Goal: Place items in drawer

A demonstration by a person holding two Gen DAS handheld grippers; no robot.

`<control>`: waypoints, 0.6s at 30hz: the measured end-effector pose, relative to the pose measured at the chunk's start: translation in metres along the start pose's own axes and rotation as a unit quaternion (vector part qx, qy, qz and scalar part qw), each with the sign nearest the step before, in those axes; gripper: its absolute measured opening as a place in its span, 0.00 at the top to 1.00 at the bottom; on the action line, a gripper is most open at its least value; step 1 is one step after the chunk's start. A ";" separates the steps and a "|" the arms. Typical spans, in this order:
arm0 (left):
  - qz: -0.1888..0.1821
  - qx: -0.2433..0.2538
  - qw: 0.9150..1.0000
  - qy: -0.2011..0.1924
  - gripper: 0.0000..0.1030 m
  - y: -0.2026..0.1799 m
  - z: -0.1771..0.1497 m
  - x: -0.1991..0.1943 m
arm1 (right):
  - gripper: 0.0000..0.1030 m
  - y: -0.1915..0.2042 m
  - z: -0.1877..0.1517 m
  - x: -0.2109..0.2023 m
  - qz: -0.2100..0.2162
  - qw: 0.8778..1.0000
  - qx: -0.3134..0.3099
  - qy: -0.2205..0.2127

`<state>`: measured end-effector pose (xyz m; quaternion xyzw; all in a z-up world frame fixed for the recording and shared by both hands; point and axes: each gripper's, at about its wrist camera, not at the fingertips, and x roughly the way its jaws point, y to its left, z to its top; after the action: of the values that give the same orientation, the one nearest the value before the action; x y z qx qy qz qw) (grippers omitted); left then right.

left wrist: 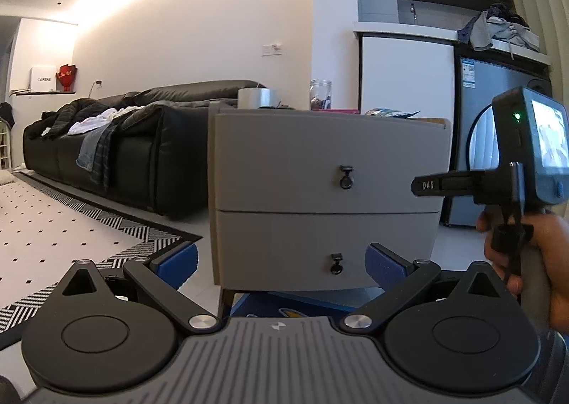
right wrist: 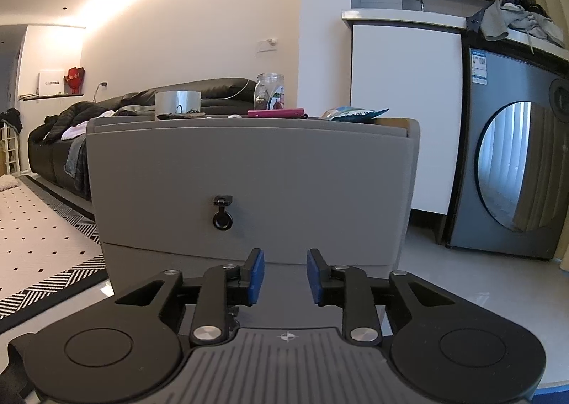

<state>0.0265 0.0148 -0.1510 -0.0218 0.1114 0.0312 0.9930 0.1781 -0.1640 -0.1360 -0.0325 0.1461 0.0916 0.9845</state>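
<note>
A grey two-drawer cabinet [left wrist: 320,155] stands in front of me with both drawers shut. The upper drawer has a black ring pull [right wrist: 222,215] and the lower drawer has another ring pull [left wrist: 336,263]. On the top sit a tape roll [right wrist: 177,103], a glass jar [right wrist: 270,91], a magenta flat item [right wrist: 275,113] and a blue-white packet [right wrist: 355,113]. My left gripper [left wrist: 284,261] is open wide and low, level with the lower drawer, holding nothing. My right gripper [right wrist: 285,276] is open by a narrow gap just below the upper pull, also holding nothing. A hand [left wrist: 537,261] holds it.
A black sofa [left wrist: 106,141] strewn with clothes stands to the left, with a dotted rug [left wrist: 53,233] in front of it. To the right are a white cabinet [right wrist: 402,112] and a grey washing machine [right wrist: 512,162]. Bare floor lies around the cabinet.
</note>
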 end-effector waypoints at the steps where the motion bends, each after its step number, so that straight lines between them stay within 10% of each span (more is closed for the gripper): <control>1: -0.003 0.001 1.000 -0.002 0.00 -0.002 0.001 0.000 | 0.63 0.000 -0.001 -0.003 -0.002 1.000 -0.002 0.000; 18: -0.028 -0.020 0.999 0.016 0.00 -0.007 0.005 0.012 | 0.52 -0.015 -0.028 -0.024 -0.023 0.999 -0.006 0.037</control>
<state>0.0393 0.0083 -0.1483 -0.0456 0.1256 0.0054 0.9910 0.1502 -0.1856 -0.1548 -0.0449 0.1806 0.0683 0.9801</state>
